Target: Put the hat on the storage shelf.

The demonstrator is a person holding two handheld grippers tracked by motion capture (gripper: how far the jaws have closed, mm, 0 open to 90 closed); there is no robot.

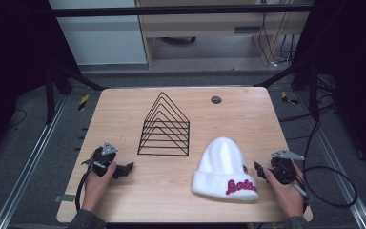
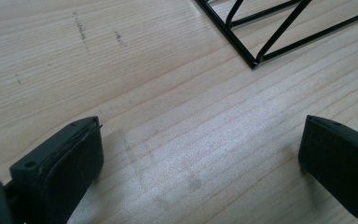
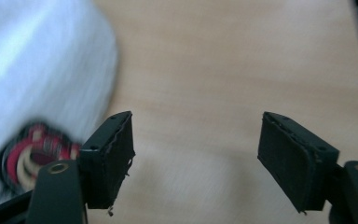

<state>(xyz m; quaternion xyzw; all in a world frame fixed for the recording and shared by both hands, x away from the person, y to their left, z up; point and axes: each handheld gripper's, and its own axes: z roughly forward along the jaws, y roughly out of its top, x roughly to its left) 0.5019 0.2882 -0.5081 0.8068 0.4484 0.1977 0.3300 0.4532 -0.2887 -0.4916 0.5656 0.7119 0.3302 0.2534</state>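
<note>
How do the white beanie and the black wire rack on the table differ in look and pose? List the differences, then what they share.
The white beanie is soft, solid knit; the black wire rack is thin rods that you can see through. The beanie lies flat on its side, while the rack stands upright with peaked tops. The beanie carries red lettering on its cuff; the rack is plain. The beanie lies close to the right claw; the rack stands mid-table. Both rest on the wooden table, untouched.

Evenly lit on the wooden table (image 1: 171,191), dark around it. Soft sheen on the wood in the left gripper view. Blurred and smeared in the right gripper view, especially the white hat (image 3: 37,60).
</note>
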